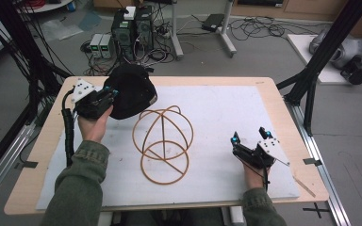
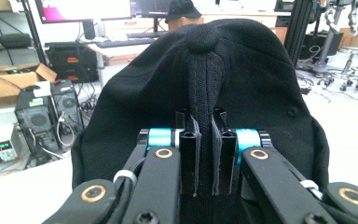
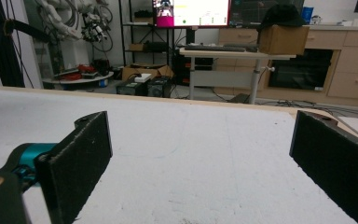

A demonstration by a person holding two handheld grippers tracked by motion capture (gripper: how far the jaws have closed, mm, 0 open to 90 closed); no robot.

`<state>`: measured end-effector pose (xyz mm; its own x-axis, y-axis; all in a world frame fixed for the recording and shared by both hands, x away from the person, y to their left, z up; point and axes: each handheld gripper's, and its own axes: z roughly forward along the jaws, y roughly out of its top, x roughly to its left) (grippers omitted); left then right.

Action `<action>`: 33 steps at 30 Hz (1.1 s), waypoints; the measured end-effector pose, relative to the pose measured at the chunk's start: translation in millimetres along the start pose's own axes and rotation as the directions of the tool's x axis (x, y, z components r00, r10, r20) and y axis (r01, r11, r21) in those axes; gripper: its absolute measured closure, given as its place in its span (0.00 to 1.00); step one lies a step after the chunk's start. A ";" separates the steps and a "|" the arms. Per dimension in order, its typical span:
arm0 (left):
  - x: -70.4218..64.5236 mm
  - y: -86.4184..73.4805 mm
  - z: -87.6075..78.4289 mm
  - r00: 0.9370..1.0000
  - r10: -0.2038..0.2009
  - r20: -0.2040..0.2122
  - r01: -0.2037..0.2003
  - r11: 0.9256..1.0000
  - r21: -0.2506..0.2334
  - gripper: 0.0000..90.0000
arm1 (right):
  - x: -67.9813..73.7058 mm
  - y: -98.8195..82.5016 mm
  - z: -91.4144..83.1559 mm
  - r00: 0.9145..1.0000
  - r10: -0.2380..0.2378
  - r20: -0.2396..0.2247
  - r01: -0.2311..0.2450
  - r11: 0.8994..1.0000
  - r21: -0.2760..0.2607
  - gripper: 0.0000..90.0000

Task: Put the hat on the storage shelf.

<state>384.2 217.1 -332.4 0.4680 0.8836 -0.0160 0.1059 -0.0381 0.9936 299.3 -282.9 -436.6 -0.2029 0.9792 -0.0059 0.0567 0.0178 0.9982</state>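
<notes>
The left claw (image 1: 107, 95) is clamped on a black cap (image 1: 131, 89), pinching a fold of the fabric at the crown. In the left gripper view the two pads (image 2: 192, 140) stand close together with a ridge of the cap (image 2: 242, 79) squeezed between them, and the cap's top button sits just above the pinch. The cap hangs up and to the left of the wire stand (image 1: 162, 141), off the surface (image 1: 226, 108); its rim reaches close to the top loop of the stand, though I cannot tell if the two touch.

The wire stand, a tan frame of hoops forming a rounded dome over a flat ring base, sits near the middle of the white sheet that covers the surface.

The right claw (image 1: 250, 134) rests to the right of the wire stand, well apart from it, low over the sheet. Its jaws stand wide apart with nothing between them; the right gripper view looks across bare white surface (image 3: 191, 154) between the two black pads (image 3: 81, 154).

A green sleeve (image 1: 82, 174) covers the left forearm below and left of the stand.
</notes>
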 end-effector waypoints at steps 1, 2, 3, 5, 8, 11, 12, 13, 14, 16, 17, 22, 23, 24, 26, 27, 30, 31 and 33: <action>0.1 1.6 -0.3 1.000 0.002 -0.001 -0.002 1.000 -0.004 0.94 | 0.0 0.0 -0.1 1.000 0.002 0.000 -0.002 1.000 0.000 0.05; 0.1 3.8 -1.2 1.000 0.002 -0.002 -0.002 1.000 -0.008 0.94 | 0.0 0.1 -0.1 1.000 0.005 0.000 -0.005 1.000 0.000 0.05; -0.1 6.0 -1.8 1.000 0.004 -0.004 -0.004 1.000 -0.013 0.94 | -0.2 0.0 0.0 1.000 0.004 0.000 -0.004 1.000 0.000 0.05; -0.7 11.4 -3.5 1.000 0.013 -0.007 -0.013 1.000 -0.020 0.94 | -0.1 0.1 -0.2 1.000 0.004 -0.002 -0.004 1.000 0.001 0.05; -1.6 18.7 -5.7 1.000 0.021 -0.009 -0.021 0.999 -0.030 0.94 | 0.2 0.2 -0.2 1.000 0.008 -0.004 -0.008 1.000 0.000 0.05; -2.9 26.8 -8.0 1.000 0.028 -0.005 -0.029 0.999 -0.046 0.94 | 0.1 0.3 -0.1 1.000 0.008 -0.005 -0.008 1.000 0.001 0.05; -3.6 29.6 -9.0 1.000 0.030 -0.007 -0.030 0.998 -0.051 0.94 | 0.4 0.5 -0.3 1.000 0.011 -0.006 -0.011 1.000 0.000 0.05; -4.0 32.2 -9.7 1.000 0.030 -0.003 -0.030 0.998 -0.058 0.94 | 0.4 0.5 -0.3 1.000 0.011 -0.006 -0.011 1.000 0.000 0.05; -4.6 34.8 -10.6 1.000 0.032 0.000 -0.031 0.998 -0.063 0.94 | 0.4 0.6 -0.4 1.000 0.010 -0.006 -0.010 1.000 0.000 0.05; -5.7 38.3 -12.0 1.000 0.026 0.009 -0.025 0.997 -0.071 0.94 | 0.5 0.7 -0.3 1.000 0.010 -0.007 -0.010 1.000 0.000 0.05; -6.0 40.4 -13.0 1.000 0.018 0.025 -0.016 0.997 -0.072 0.94 | 0.5 0.6 -0.3 1.000 0.009 -0.007 -0.009 1.000 0.000 0.05; -7.8 46.3 -17.1 0.998 0.004 0.056 0.001 0.995 -0.096 0.94 | 1.4 1.0 -0.2 1.000 0.006 -0.012 -0.006 1.000 -0.002 0.05; -7.7 46.8 -17.6 0.998 -0.001 0.064 0.007 0.995 -0.098 0.94 | 1.4 1.0 -0.2 1.000 0.006 -0.012 -0.006 1.000 -0.002 0.05; -7.2 47.8 -18.4 0.997 -0.006 0.080 0.014 0.995 -0.100 0.94 | 1.5 1.1 -0.3 1.000 0.006 -0.013 -0.006 1.000 -0.002 0.05; -7.1 49.1 -19.1 0.995 -0.016 0.101 0.027 0.994 -0.109 0.94 | 1.6 1.0 -0.2 1.000 0.005 -0.013 -0.005 1.000 -0.002 0.05; -6.9 49.8 -19.5 0.994 -0.015 0.110 0.027 0.994 -0.108 0.94 | 1.6 1.0 -0.2 1.000 0.005 -0.013 -0.005 1.000 -0.001 0.05; -6.1 52.4 -21.1 0.987 -0.033 0.160 0.054 0.991 -0.126 0.94 | 1.3 0.8 0.4 1.000 0.000 -0.013 0.000 1.000 -0.003 0.05; -5.8 52.9 -21.7 0.984 -0.040 0.176 0.064 0.989 -0.133 0.94 | 1.8 0.7 0.2 1.000 0.005 -0.014 -0.005 1.000 0.001 0.05; -4.8 54.0 -23.1 0.977 -0.047 0.210 0.077 0.987 -0.140 0.94 | 1.8 0.7 0.3 1.000 0.003 -0.015 -0.003 1.000 0.000 0.05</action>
<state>367.4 221.5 -276.1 0.6364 0.7666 -0.0854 0.0176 0.0962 0.9952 299.3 -281.0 -435.9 -0.2171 0.9762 -0.0021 0.0571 0.0148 0.9983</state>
